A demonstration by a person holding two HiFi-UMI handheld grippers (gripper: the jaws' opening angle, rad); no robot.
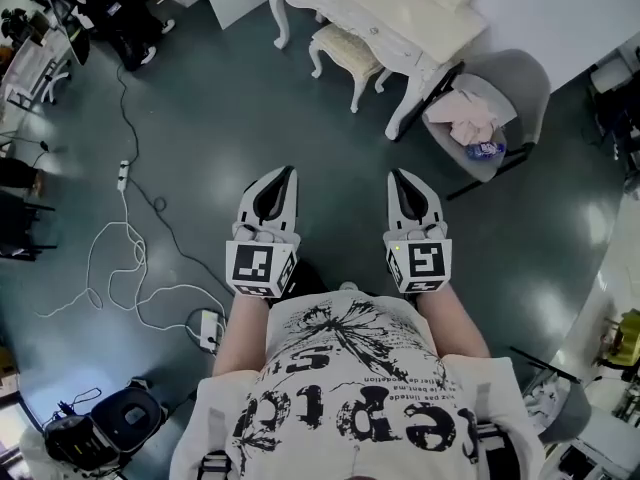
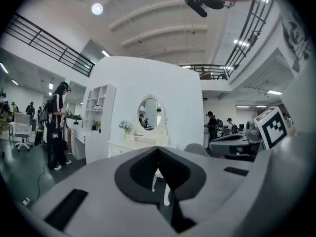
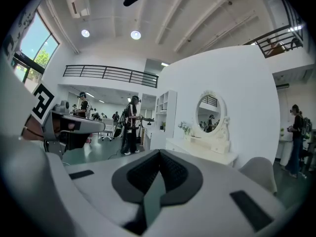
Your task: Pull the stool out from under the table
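Observation:
The stool [image 1: 345, 53] has a cream cushion and white curved legs, and it stands partly under the white dressing table [image 1: 400, 18] at the top of the head view. Both grippers hang side by side over the dark floor, well short of the stool, pointing toward it. My left gripper [image 1: 288, 171] is shut with nothing in it. My right gripper [image 1: 397, 174] is also shut and empty. In the left gripper view the closed gripper tips [image 2: 158, 148] meet below the table's oval mirror [image 2: 149, 113]. The right gripper view shows its closed tips [image 3: 159, 152] left of the dressing table [image 3: 202, 152].
A grey chair [image 1: 520, 88] holding clothes and a bottle stands right of the table. White cables and a power strip [image 1: 123, 175] trail over the floor on the left. A black bag [image 1: 120, 418] lies at the lower left. A person [image 2: 57, 125] stands by white shelves.

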